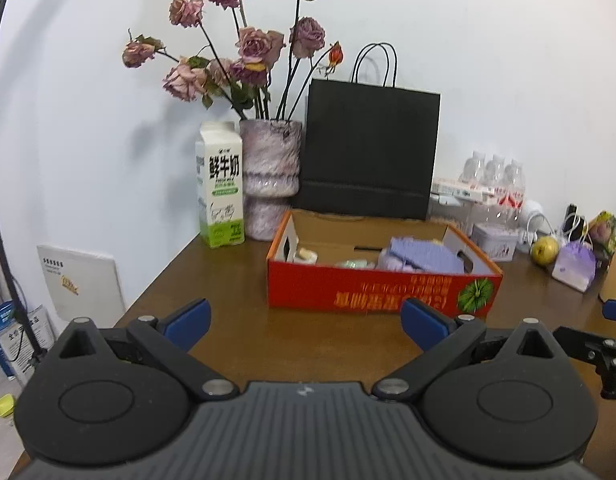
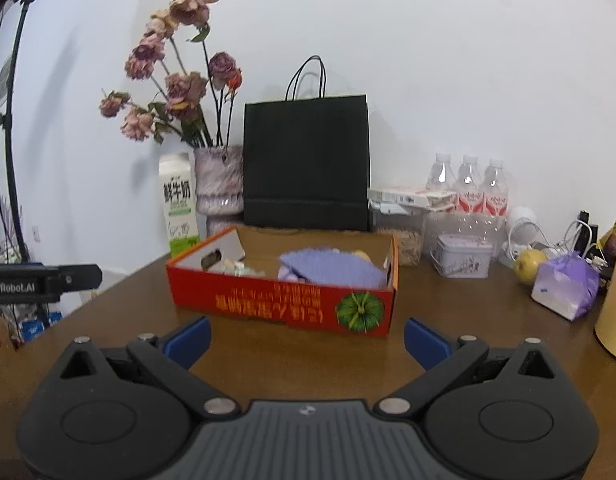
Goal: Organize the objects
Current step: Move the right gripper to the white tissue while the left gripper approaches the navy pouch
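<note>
While both tools hover low over the brown tabletop (image 1: 235, 340), the left hand-held gripper (image 1: 305, 320) has its blue pads spread wide with nothing between them, and the right hand-held gripper (image 2: 307, 338) is equally spread and empty. Ahead of both sits a red cardboard box (image 1: 372, 290), open at the top, resting on the tabletop with its printed long side facing the cameras. Inside it lies a lavender ribbed item (image 2: 332, 268) toward the right end, with a few small pale things toward the left end that are too blurred to name. Behind the box, against the white wall, stand a milk carton (image 1: 220, 190), a mottled purple vase (image 1: 269, 178) of dried roses (image 1: 243, 48) just beside it, and a black paper bag (image 1: 370, 152). To the right are three water bottles (image 2: 470, 188), a small tin (image 2: 462, 258), a yellow-green fruit (image 2: 528, 264) and a purple tissue pack (image 2: 564, 284), all well apart from the hand-held grippers.
</note>
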`<state>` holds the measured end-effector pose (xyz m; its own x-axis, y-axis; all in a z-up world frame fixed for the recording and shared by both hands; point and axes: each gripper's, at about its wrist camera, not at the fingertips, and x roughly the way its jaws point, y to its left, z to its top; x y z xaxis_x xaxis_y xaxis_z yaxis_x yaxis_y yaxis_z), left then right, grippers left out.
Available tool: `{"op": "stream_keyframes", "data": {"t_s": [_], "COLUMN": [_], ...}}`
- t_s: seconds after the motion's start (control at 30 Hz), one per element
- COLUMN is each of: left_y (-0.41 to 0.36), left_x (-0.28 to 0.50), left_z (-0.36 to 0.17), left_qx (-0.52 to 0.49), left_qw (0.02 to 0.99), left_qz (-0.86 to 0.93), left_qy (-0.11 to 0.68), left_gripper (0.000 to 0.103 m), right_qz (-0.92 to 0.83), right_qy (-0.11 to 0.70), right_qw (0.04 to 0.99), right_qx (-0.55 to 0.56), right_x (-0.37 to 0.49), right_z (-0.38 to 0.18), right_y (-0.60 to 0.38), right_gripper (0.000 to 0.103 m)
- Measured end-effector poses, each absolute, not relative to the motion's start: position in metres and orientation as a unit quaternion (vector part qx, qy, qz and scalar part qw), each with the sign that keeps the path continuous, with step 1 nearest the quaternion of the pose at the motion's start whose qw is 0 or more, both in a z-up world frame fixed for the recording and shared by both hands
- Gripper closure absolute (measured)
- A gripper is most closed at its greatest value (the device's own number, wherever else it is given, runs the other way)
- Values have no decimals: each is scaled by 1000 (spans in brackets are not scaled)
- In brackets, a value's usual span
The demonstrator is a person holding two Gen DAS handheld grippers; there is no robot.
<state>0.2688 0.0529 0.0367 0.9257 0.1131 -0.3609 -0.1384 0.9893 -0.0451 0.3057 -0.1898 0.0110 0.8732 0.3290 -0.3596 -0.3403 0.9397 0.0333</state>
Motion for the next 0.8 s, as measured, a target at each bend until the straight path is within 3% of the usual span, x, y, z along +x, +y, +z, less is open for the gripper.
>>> {"op": "stream_keyframes", "data": {"t_s": [0.8], "left_y": [37], "left_x": [184], "left_z": [5], "left_qx": [-18], "left_qw": [974], "left_qz": [63], "left_qy": [218], "left_gripper": [0], "right_qz": [188], "right_qy": [270], "right_qw": [943], "right_qx": [-59], "right_x": [230], "right_z": [-48], "right_y": [-217], "right_gripper": [0]}}
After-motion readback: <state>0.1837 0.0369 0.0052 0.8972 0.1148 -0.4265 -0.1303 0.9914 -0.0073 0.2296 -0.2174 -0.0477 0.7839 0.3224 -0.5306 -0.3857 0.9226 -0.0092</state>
